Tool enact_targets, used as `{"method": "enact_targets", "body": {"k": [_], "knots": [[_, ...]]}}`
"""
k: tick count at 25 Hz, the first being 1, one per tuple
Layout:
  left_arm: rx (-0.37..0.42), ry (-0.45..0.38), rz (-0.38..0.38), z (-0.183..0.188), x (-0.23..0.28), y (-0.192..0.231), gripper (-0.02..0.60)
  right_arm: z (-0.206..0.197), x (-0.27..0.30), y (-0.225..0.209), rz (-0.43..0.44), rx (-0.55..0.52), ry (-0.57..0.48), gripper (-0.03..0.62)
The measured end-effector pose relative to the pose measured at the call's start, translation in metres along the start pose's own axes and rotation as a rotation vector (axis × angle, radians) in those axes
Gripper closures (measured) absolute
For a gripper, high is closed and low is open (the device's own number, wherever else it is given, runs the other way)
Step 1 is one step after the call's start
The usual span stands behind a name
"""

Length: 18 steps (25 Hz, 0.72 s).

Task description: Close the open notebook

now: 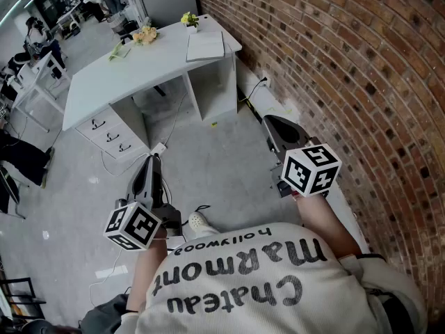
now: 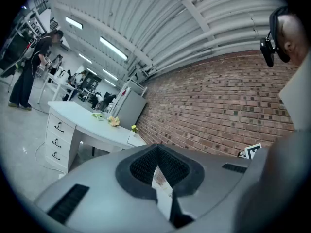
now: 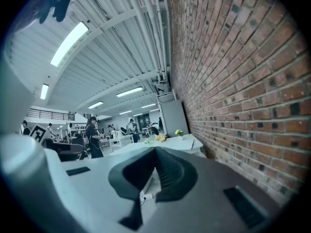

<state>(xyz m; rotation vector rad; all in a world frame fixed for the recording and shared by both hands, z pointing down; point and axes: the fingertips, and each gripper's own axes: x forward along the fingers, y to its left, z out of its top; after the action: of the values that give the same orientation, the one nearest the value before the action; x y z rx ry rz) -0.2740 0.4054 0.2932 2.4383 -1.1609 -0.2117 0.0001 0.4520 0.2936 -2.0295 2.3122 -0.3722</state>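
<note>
The notebook (image 1: 206,46), pale grey, lies flat on the right end of a white desk (image 1: 125,72) far ahead of me; from here I cannot tell whether it is open. Both grippers hang in the air well short of the desk, over the floor. My left gripper (image 1: 151,158) points at the desk's drawers, jaws together and empty. My right gripper (image 1: 270,122) is near the brick wall, jaws shut on nothing. In the left gripper view (image 2: 158,152) and the right gripper view (image 3: 155,152) the jaws meet and the desk shows small beyond them.
The desk has a drawer unit (image 1: 108,132) at its left. A small yellow flower pot (image 1: 189,19) and a flower bunch (image 1: 145,35) stand on top. A brick wall (image 1: 334,61) runs along the right. A cable and socket strip (image 1: 158,148) lie on the floor. People work at far desks.
</note>
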Motion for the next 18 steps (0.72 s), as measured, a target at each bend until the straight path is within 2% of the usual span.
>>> {"method": "enact_targets", "body": {"k": [10, 18], "knots": [[-0.016, 0.033, 0.025, -0.01, 0.013, 0.019, 0.58, -0.014, 0.024, -0.008, 0.01, 0.045, 0.023, 0.591], [-0.026, 0.083, -0.002, -0.011, 0.068, 0.039, 0.58, -0.024, 0.07, -0.037, -0.03, 0.139, 0.069, 0.591]]}}
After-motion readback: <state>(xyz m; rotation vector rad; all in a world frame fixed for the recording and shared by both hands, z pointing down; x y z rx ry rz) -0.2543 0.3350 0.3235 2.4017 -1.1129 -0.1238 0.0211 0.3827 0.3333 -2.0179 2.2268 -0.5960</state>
